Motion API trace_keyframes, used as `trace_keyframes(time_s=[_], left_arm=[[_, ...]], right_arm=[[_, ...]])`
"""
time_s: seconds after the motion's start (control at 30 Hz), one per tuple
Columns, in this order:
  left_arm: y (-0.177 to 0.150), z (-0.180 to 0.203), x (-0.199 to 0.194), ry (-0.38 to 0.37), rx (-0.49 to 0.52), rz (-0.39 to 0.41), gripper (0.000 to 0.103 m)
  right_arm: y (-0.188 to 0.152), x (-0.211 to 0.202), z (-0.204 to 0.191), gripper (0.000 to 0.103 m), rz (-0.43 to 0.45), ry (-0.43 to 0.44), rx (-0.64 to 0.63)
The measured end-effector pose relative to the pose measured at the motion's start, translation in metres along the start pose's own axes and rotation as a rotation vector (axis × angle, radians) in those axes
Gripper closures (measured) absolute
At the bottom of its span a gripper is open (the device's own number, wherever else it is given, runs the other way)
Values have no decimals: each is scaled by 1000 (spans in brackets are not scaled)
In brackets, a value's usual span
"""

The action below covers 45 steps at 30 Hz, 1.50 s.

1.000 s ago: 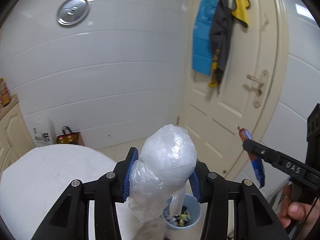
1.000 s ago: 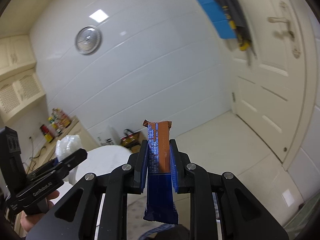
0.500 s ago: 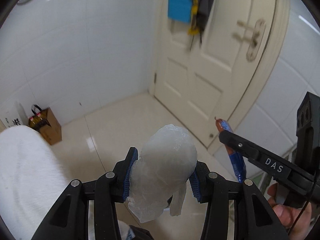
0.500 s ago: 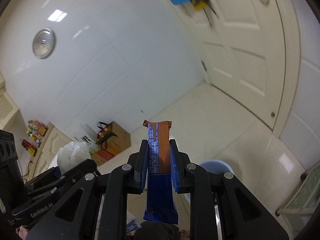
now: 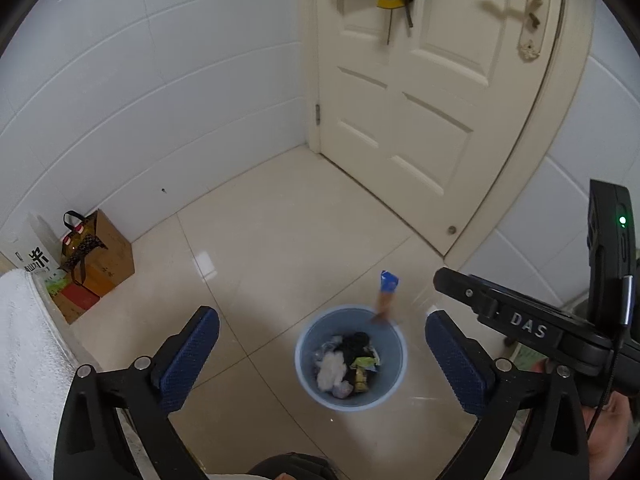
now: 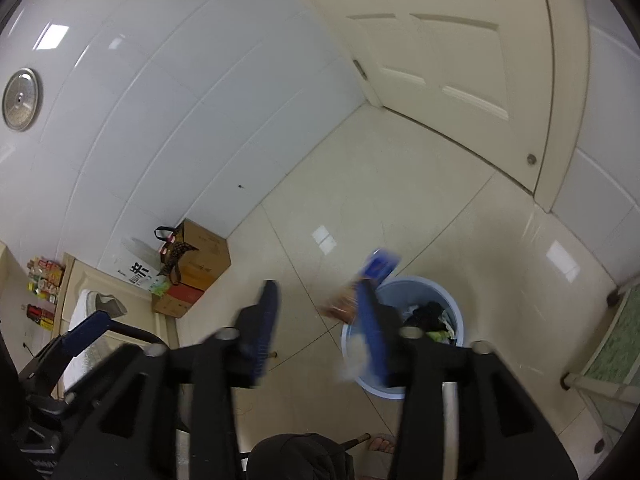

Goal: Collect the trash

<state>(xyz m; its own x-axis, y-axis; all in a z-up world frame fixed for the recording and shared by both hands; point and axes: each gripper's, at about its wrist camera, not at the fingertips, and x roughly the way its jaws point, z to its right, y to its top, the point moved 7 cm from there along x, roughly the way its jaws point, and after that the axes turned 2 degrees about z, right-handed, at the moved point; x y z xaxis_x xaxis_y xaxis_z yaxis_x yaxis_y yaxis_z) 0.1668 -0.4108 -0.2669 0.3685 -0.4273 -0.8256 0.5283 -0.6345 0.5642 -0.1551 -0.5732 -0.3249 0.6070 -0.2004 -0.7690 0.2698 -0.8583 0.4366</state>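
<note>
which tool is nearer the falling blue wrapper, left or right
Right. The blue wrapper is blurred just off the right tool's open fingers, above the blue bin. The left tool hangs open over the bin, with the wrapper beyond its fingertips near the far rim.

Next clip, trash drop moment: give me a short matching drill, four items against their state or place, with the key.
Items:
1. left gripper
2. snack wrapper
3. blue bin
4. cardboard box

States:
A. on the floor against the tiled wall
B. in the air above the bin's rim
C. jaws wide, nothing between them
D. on the floor, trash inside

Pairs: 1-C, 2-B, 3-D, 4-A
</note>
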Motion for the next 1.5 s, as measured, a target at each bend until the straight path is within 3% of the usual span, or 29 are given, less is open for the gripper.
trace_keyframes(time_s=[0.2,0.3,0.43,0.7,0.97,1.27,1.5], left_arm=[[2,11,-1,8,-10,14,1],[-1,7,-15,9,-21,26,1],[-7,1,-41,10,-30,54,1],[-27,-15,-106,14,-65,125,1],[-61,-45,-207,66,-112,243,1],[-125,-83,-352,203,-198,417,1],[-192,-103,-445,328,-287,518,1]], right_arm=[[-6,-4,-1,48,-14,1,-4],[-9,-9,-1,38,-12,-7,13],[-7,-22,-7,0,18,-35,23],[-8,-57,-43,0,83,-53,-2],[-17,-111,-122,0,166,11,-100],[-56,-176,-244,0,259,105,-260],[-99,-213,-331,0,327,111,-416]])
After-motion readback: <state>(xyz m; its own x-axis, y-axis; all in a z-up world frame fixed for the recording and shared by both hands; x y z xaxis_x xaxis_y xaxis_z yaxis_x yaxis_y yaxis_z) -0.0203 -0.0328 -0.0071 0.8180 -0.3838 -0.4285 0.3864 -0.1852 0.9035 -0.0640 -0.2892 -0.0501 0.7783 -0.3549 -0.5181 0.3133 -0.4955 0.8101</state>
